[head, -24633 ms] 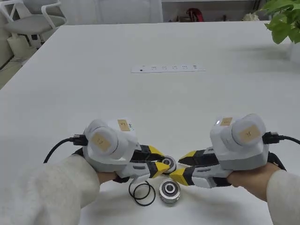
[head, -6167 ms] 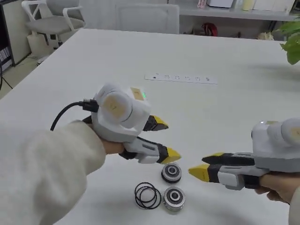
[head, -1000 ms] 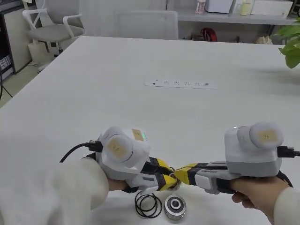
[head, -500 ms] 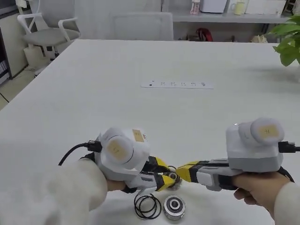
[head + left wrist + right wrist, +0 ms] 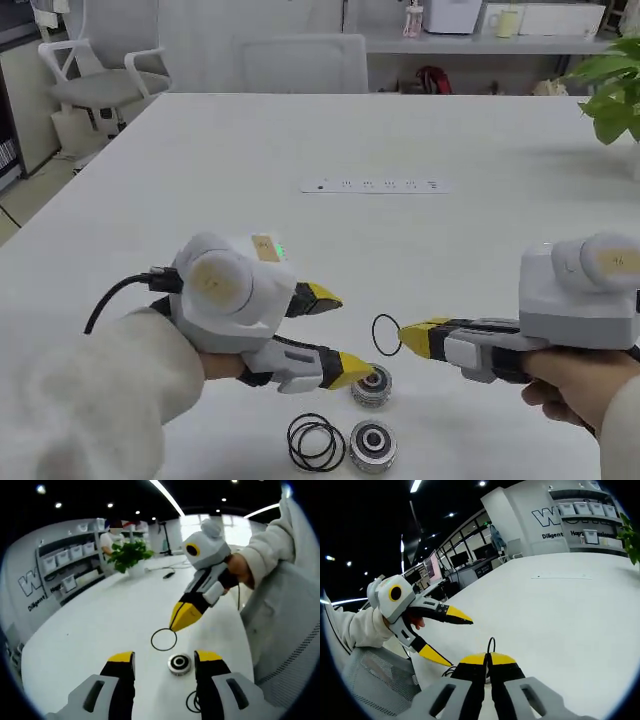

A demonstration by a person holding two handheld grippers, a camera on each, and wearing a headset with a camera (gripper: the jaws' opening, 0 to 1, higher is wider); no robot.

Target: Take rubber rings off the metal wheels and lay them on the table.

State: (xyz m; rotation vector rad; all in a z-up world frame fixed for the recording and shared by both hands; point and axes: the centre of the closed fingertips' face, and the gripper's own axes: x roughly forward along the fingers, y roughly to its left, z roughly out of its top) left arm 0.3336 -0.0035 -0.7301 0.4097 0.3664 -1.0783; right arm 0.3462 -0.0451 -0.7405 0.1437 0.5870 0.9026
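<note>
The right gripper (image 5: pixel 405 338) is closed, pinching a rubber ring (image 5: pixel 375 335) by its edge above the table (image 5: pixel 200 180); so thin a hold may slip. The left gripper (image 5: pixel 352 335) gapes wide, and its lower jaw, just at a metal wheel (image 5: pixel 371 386), could nudge it rolling.

The far wall (image 5: pixel 520 515) carries large letters starting "W", with a smaller "Diligent" beneath; in the left gripper view the wall (image 5: pixel 30 565) shows the same "W" and "Diligent"
</note>
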